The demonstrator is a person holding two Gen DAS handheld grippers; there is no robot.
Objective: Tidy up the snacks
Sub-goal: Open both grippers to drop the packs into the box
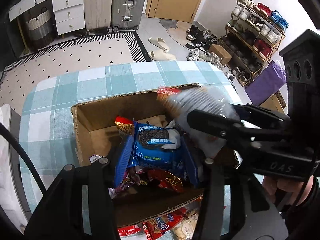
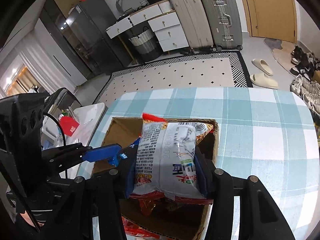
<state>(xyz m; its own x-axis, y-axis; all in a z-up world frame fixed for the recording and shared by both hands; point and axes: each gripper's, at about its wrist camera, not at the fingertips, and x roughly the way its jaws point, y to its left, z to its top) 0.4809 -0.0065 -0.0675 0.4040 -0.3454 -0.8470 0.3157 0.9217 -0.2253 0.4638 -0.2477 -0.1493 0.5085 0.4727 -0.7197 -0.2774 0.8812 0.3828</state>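
**Both claws holding snack packs over the box**

Cardboard box (image 1: 84, 124) sits open on the checked worktop (image 1: 60, 100). Left claw (image 1: 156, 160) grips a blue Oreo pack (image 1: 158, 144) between its fingers, the pack low inside the box above other wrappers. Right claw (image 2: 166, 172) is clamped on a grey-and-white snack bag (image 2: 172, 152), printed back facing the camera, held above the box opening. In the left view this bag (image 1: 192, 102) is motion-blurred near the box's far right corner. More red snack packs (image 1: 164, 226) lie on the worktop just outside the near box wall.
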